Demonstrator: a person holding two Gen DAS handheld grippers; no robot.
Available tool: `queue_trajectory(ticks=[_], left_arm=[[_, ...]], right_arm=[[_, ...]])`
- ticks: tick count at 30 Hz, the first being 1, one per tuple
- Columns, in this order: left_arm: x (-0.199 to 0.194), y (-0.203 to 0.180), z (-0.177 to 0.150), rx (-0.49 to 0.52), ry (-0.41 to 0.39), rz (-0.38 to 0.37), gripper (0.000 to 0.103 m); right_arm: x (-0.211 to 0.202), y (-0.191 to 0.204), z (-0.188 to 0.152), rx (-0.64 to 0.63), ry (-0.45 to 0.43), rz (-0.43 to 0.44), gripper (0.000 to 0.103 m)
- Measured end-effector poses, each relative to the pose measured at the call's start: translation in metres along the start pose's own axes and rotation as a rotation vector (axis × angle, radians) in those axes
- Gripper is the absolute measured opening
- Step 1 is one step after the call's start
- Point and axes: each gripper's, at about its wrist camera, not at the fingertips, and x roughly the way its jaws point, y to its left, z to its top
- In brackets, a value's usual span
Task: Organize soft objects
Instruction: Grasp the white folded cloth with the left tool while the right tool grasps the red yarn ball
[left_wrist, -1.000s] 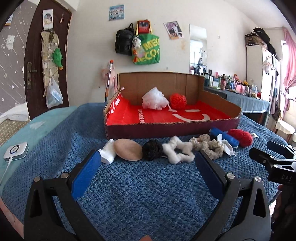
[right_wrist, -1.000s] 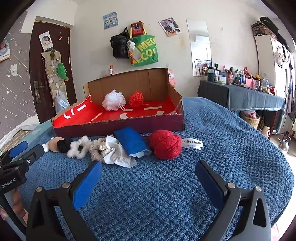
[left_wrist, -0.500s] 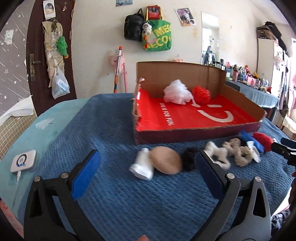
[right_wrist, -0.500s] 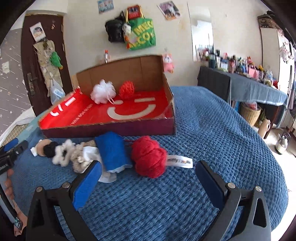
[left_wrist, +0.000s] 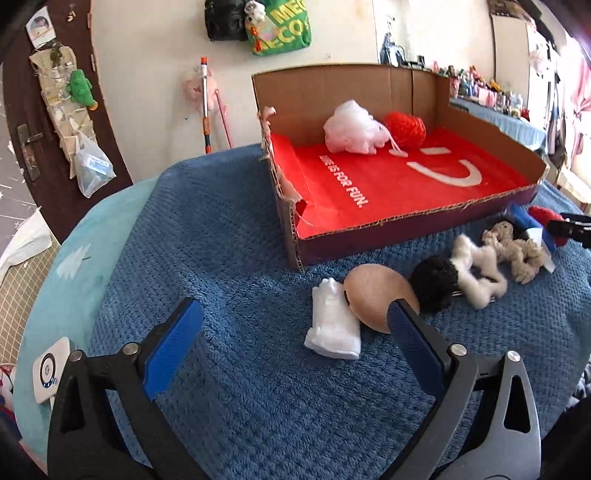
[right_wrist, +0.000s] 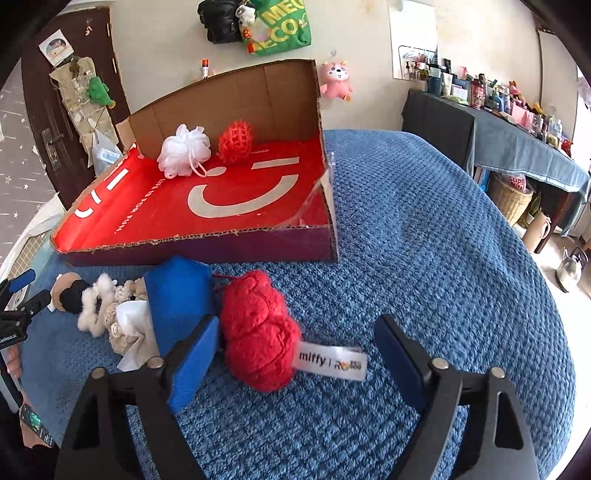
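Box (left_wrist: 369, 236) holding white pouf (left_wrist: 352, 127), red ball (left_wrist: 404, 129)

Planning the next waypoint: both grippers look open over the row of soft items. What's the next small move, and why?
Probably ease the right gripper forward and down around the red knitted item, then close. It already lies between the open fingers, at the right end of the row on the blue blanket, and the cardboard box sits just behind. The left gripper, also open, brackets only the white folded cloth.
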Motion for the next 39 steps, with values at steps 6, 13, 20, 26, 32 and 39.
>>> queue_trajectory(ticks=[6, 13, 20, 26, 32, 39], left_arm=[[0.012, -0.001, 0.000, 0.034, 0.031, -0.039, 0.083], [0.008, 0.004, -0.006, 0.064, 0.060, -0.072, 0.083], [0.011, 0.006, -0.009, 0.114, 0.083, -0.061, 0.084], [0.019, 0.014, 0.000, 0.122, 0.079, 0.003, 0.084], [0.024, 0.003, 0.003, 0.175, 0.064, -0.015, 0.076], [0.029, -0.006, 0.008, 0.173, 0.077, -0.116, 0.024]], right_arm=[[0.004, 0.006, 0.003, -0.034, 0.008, 0.022, 0.073], [0.002, 0.004, 0.002, -0.019, 0.006, 0.045, 0.072], [0.002, -0.002, 0.002, -0.002, 0.008, 0.071, 0.072], [-0.001, 0.000, 0.004, -0.021, -0.010, 0.039, 0.076], [-0.002, 0.002, 0.006, -0.046, -0.020, 0.031, 0.077], [0.002, 0.015, 0.004, -0.091, -0.007, 0.118, 0.036]])
